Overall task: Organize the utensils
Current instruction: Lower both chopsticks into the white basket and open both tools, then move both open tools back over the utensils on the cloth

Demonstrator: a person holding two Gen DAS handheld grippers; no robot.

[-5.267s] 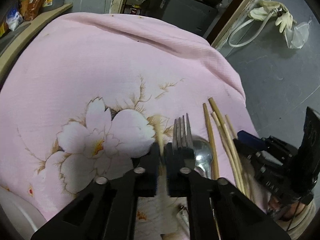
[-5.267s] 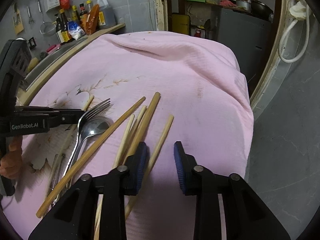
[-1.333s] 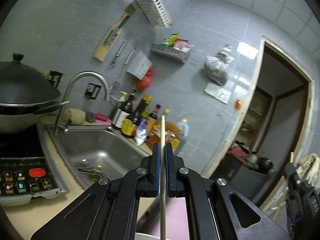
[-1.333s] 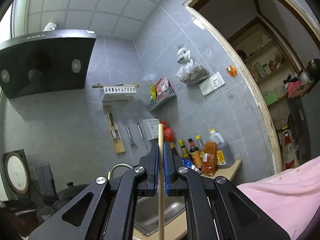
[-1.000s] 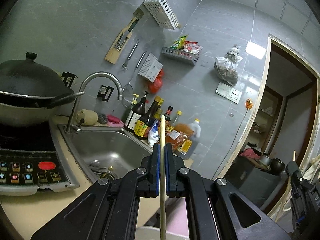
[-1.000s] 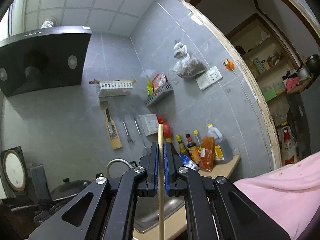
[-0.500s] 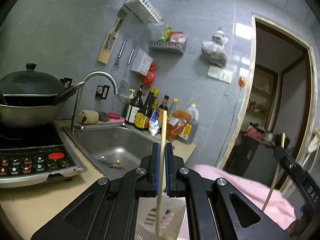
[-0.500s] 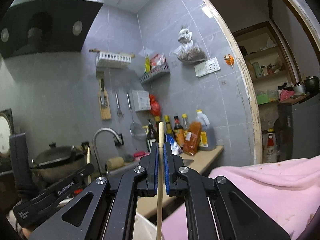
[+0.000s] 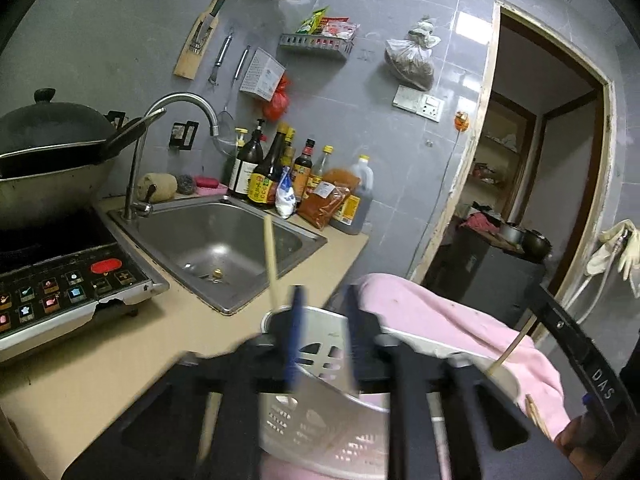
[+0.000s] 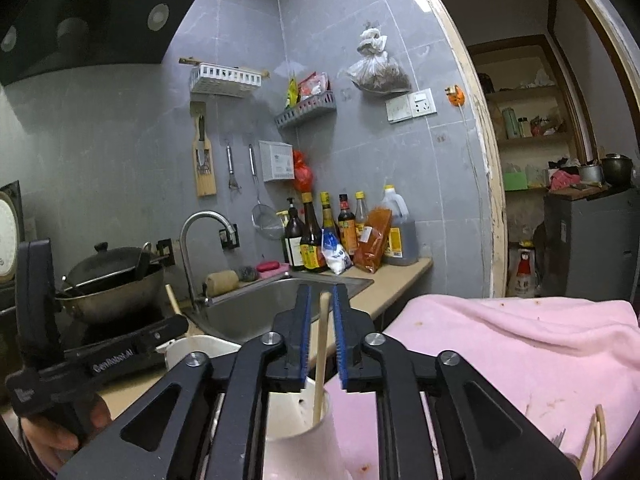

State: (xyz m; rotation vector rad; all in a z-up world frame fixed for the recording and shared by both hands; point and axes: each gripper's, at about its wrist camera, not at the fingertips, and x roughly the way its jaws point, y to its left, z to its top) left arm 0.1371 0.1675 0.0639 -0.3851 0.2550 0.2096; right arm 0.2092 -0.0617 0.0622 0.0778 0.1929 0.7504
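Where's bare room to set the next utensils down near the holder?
Bare beige countertop lies between the induction cooker, the steel sink and the white perforated utensil holder. The pink cloth is mostly bare at its middle. It is crowded at the sauce bottles behind the sink.

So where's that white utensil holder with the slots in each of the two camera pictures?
Left wrist view: the white utensil holder sits bottom centre, behind the blurred left gripper.
Right wrist view: it is at bottom centre, below the right gripper.
Shared landmark: the sink faucet.
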